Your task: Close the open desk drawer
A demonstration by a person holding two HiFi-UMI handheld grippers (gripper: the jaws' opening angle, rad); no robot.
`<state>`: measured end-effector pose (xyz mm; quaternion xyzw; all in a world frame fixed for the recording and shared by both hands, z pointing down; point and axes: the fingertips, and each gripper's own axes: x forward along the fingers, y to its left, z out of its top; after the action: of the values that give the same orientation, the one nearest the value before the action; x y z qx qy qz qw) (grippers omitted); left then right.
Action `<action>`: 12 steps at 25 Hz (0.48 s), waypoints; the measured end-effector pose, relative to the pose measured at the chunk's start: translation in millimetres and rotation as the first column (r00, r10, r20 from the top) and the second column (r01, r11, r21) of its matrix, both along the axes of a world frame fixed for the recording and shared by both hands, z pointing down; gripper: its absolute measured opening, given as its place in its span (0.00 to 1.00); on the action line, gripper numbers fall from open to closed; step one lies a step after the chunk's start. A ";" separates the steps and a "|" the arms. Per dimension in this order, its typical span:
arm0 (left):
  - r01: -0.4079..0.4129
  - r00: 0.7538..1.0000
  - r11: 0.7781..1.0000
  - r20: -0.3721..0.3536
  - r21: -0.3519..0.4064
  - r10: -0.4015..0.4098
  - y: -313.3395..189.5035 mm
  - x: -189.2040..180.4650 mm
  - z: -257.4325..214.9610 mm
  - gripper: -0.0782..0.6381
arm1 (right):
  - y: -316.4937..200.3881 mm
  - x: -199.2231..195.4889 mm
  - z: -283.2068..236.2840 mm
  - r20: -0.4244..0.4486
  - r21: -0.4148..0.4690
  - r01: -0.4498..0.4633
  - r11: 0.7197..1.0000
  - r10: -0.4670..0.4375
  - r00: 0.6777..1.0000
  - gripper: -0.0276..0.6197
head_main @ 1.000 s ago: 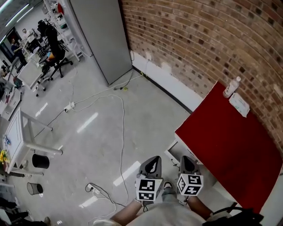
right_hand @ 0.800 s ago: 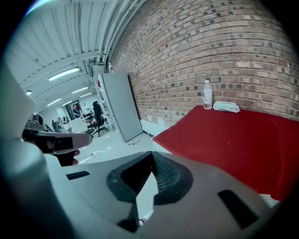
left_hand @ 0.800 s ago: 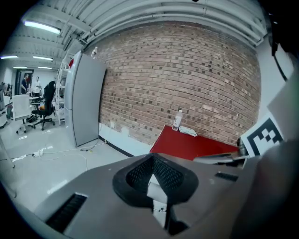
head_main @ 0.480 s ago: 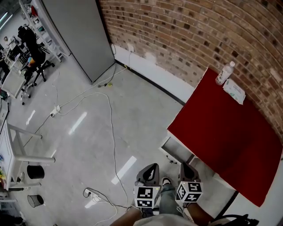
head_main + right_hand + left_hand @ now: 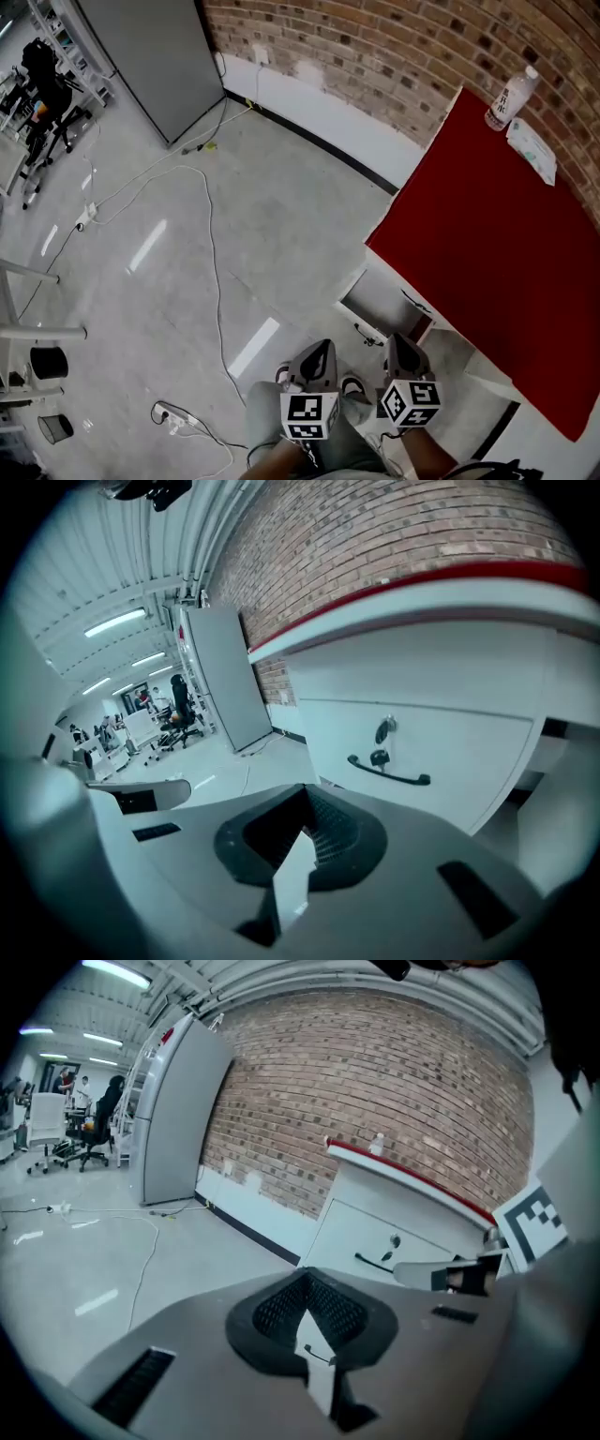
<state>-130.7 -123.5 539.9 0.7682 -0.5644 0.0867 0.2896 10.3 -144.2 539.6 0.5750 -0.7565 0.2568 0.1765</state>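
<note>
We hold our left gripper (image 5: pixel 317 359) and right gripper (image 5: pixel 405 354) shut and empty, the pulled-out white metal desk drawer (image 5: pixel 384 305) at twelve o'clock of the nearer right one, its black bar handle (image 5: pixel 389 773) crosswise.

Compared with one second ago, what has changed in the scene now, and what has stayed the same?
The person has crouched towards the desk; the left gripper and right gripper have come down to face the front of the open drawer. Nothing was gripped or released: both pairs of fingers are shut and empty. The drawer is still open; the bottle and white packet stay on the desk.
</note>
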 end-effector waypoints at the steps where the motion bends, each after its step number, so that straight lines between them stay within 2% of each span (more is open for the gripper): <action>1: -0.002 1.000 1.000 -0.001 0.002 0.002 -1.9 1.2 17.0 0.12 | -2.3 2.9 12.5 0.005 0.005 -0.005 1.000 0.005 1.000 0.04; 9: -0.040 0.999 0.998 -0.028 0.038 0.041 -23.3 12.6 127.3 0.12 | -34.3 28.1 77.7 0.029 0.058 0.032 0.998 -0.034 0.999 0.04; 12: -0.048 0.996 0.997 -0.065 0.067 0.053 -33.0 11.6 146.8 0.12 | -39.8 27.9 88.5 0.038 0.077 0.056 0.995 -0.059 0.998 0.04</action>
<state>-119.2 -156.5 686.7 0.7938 -0.5374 0.0496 0.2806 38.2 -183.9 628.1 0.5540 -0.7854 0.2340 0.1468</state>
